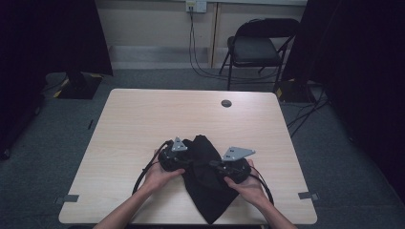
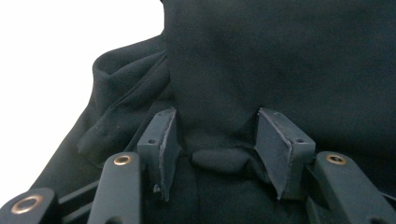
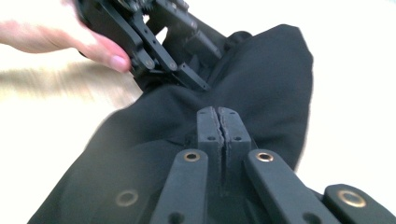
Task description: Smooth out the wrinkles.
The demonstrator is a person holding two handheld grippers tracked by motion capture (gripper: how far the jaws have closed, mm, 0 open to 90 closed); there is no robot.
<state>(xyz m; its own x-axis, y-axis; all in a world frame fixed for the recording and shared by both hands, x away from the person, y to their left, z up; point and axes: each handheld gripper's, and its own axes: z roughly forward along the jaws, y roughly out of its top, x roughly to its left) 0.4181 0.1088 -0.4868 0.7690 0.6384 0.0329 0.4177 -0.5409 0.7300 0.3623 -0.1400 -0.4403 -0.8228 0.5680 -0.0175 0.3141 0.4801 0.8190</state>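
A: Where is the black cloth [image 1: 205,183] lying?

B: On the light wooden table [image 1: 143,119], at the near edge, between the person's two hands. It is bunched and folded, with one corner pointing toward the near table edge and a rounded lobe pointing away.

A: And the left gripper [image 2: 217,142]?

B: It sits at the cloth's left side in the high view [image 1: 173,160], held by the left hand [image 1: 160,175]. In the left gripper view its fingers [image 2: 163,140] stand apart, with a small fold of the black fabric lying between them. The pads do not press on it, so the grip is released.

A: The right gripper [image 3: 218,126]?

B: Its fingers are clenched together, pad against pad, right over the cloth. Whether a thin layer of fabric is pinched between them I cannot tell; the slit looks bare at the tips. In the high view it rests on the cloth's right side [image 1: 229,167], in the right hand [image 1: 248,188].

A: Anything else around?

B: A black folding chair [image 1: 258,47] stands beyond the far side of the table, well apart from the cloth, and a small round grommet [image 1: 226,103] sits in the tabletop near the far edge.
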